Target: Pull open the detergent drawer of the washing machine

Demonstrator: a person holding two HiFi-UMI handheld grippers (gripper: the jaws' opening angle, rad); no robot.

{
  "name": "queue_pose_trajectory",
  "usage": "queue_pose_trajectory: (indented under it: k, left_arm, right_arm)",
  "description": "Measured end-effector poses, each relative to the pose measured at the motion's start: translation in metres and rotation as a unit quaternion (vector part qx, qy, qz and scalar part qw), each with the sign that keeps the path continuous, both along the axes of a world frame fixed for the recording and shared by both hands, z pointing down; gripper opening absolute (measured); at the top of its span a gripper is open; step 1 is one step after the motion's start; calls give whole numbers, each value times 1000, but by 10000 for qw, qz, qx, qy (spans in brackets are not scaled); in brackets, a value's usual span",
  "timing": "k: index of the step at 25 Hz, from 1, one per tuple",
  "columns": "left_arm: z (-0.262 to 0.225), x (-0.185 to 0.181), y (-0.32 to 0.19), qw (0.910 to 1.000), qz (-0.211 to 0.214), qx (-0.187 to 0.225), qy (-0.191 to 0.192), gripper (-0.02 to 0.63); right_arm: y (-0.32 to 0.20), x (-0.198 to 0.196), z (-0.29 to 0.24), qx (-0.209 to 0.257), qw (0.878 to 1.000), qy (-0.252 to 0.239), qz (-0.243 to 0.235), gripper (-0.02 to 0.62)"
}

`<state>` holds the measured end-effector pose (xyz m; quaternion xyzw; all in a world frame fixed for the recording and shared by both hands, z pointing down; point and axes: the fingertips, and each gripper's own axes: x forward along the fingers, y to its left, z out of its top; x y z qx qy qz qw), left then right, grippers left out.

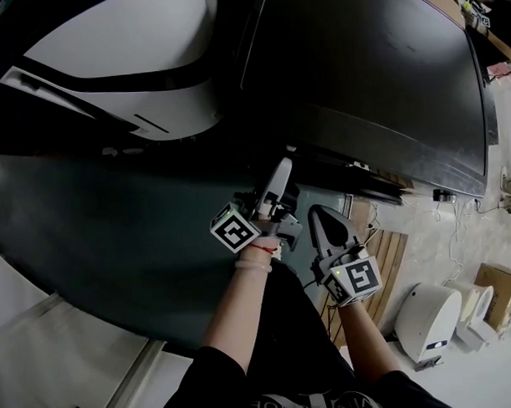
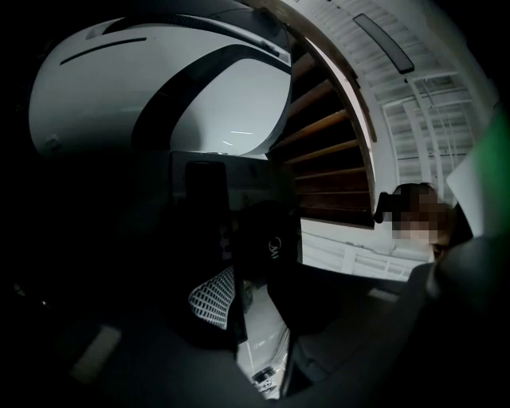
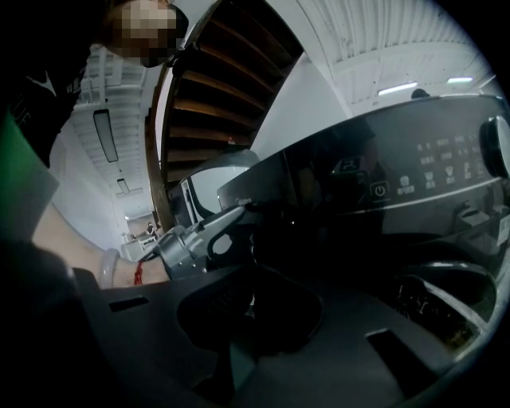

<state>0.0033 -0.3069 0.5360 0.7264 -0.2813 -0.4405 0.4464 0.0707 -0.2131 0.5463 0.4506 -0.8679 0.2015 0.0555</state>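
Observation:
The washing machine (image 1: pixel 360 78) is dark and glossy; its control panel (image 3: pixel 430 175) with lit icons runs across the right gripper view. My left gripper (image 1: pixel 281 177) reaches up to the left end of the machine's front, where the drawer front (image 3: pixel 275 199) sits in shadow. In the left gripper view a checkered pad (image 2: pixel 213 296) and the other finger stand apart with bright floor showing between them. Whether they press on the drawer is lost in the dark. My right gripper (image 1: pixel 321 215) hangs just right of the left one, away from the machine, its fingers together and empty.
A white curved appliance (image 1: pixel 117 70) stands left of the machine. On the floor at the right lie a slatted wooden board (image 1: pixel 389 253), a white rounded unit (image 1: pixel 427 318) and a cardboard box (image 1: pixel 497 287). A wooden staircase (image 2: pixel 327 151) rises behind. The round washer door (image 3: pixel 446 295) is below the panel.

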Motion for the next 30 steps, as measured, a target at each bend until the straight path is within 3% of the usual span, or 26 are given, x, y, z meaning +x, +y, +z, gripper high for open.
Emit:
queue_pose_trajectory:
  k: [9, 19, 30]
  left_arm:
    - [-2, -1, 12, 9999, 36, -51, 91, 130]
    - [-1, -5, 42, 9999, 71, -130, -53, 132]
    - [-2, -11, 73, 9999, 51, -131, 94, 132]
  right_arm:
    - [10, 6, 2, -144, 9996, 155, 201, 12]
    - [31, -4, -12, 74, 9999, 44, 132, 12]
    - [57, -7, -14, 188, 9997, 106, 63, 12]
